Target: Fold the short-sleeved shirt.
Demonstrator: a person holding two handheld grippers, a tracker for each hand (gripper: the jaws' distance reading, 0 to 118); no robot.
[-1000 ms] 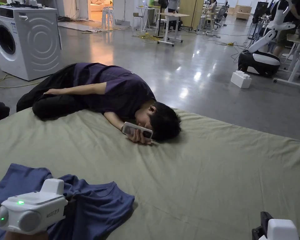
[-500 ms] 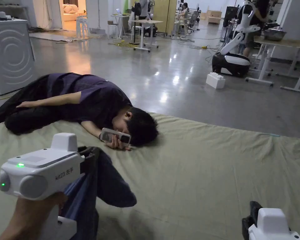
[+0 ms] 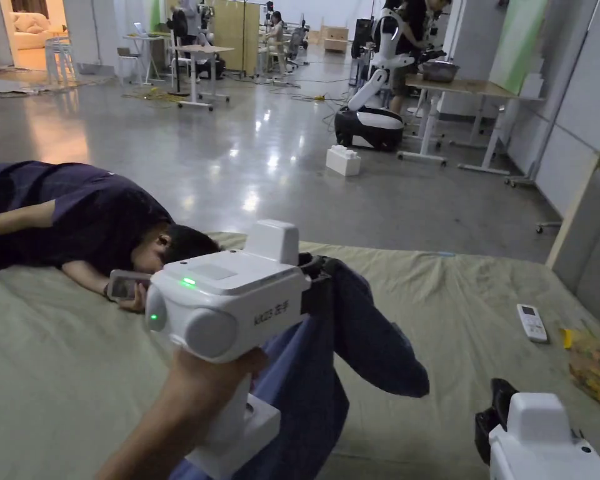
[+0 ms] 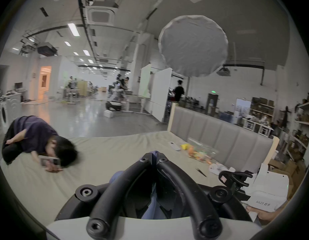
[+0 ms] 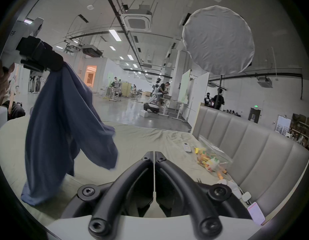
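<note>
- Dark blue short-sleeved cotton shirt (image 3: 361,337), bunched, hangs limp from the left gripper (image 3: 320,275), pinched between its closed jaws.
- Its lower folds trail left of the right gripper (image 5: 153,154).

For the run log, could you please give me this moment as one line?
left claw: shut on navy shirt, lifted, hanging bunched above bed sheet | right claw: shut, empty, low | fold: not started

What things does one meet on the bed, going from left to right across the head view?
Person lying on the bed → phone → left gripper holding the blue shirt → remote control → colourful packet.
</note>
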